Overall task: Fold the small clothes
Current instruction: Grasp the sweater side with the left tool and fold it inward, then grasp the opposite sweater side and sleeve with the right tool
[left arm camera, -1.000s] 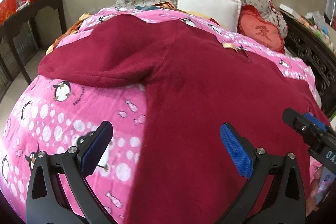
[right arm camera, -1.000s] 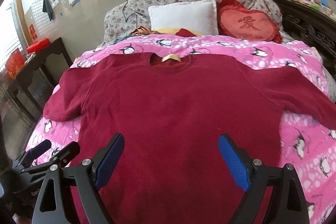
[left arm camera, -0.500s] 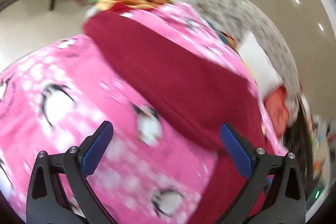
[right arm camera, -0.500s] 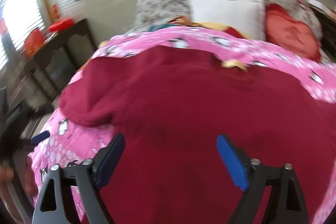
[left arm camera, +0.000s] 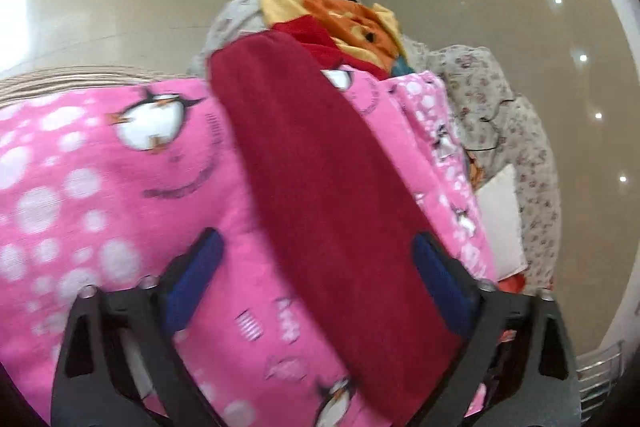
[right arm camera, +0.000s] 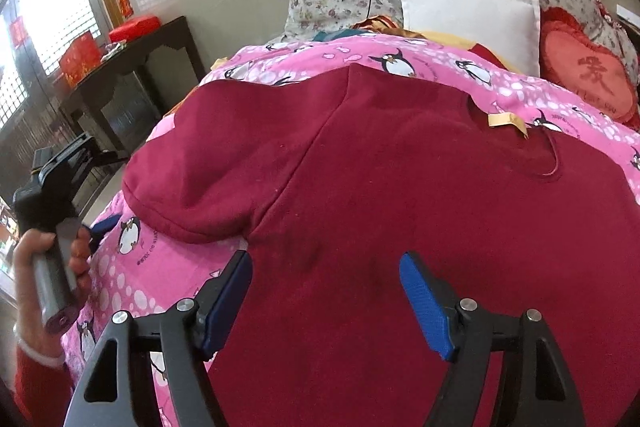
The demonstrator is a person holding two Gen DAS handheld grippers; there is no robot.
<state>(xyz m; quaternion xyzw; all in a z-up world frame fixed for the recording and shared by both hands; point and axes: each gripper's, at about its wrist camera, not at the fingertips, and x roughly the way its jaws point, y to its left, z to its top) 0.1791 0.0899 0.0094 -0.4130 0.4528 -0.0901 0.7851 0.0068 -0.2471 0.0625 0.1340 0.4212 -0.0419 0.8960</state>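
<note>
From the left wrist, the left gripper [left arm camera: 316, 279] has its jaws spread wide with nothing between the pads; below and ahead of it the sleeve [left arm camera: 320, 179] of the sweater lies as a long dark-red band across the pink quilt [left arm camera: 100, 187], its cuff end near a heap of orange and yellow cloth [left arm camera: 344, 23]. This view is tilted and blurred, so how close the pads are to the fabric cannot be told. From the right wrist, the right gripper [right arm camera: 326, 303] is likewise released, poised over the sweater [right arm camera: 420, 227], which lies spread flat on the quilt [right arm camera: 132, 283] with its neck toward the white pillow [right arm camera: 468, 19]; the person's left hand [right arm camera: 48, 259] holds its tool at the bed's left side, beside the sleeve [right arm camera: 208, 179]. The risks, as I judge them: a pinch at the sleeve could catch the quilt along with it and drag the bedding, or a shallow bite on thick fleece could slip, leaving the fold crooked.
</note>
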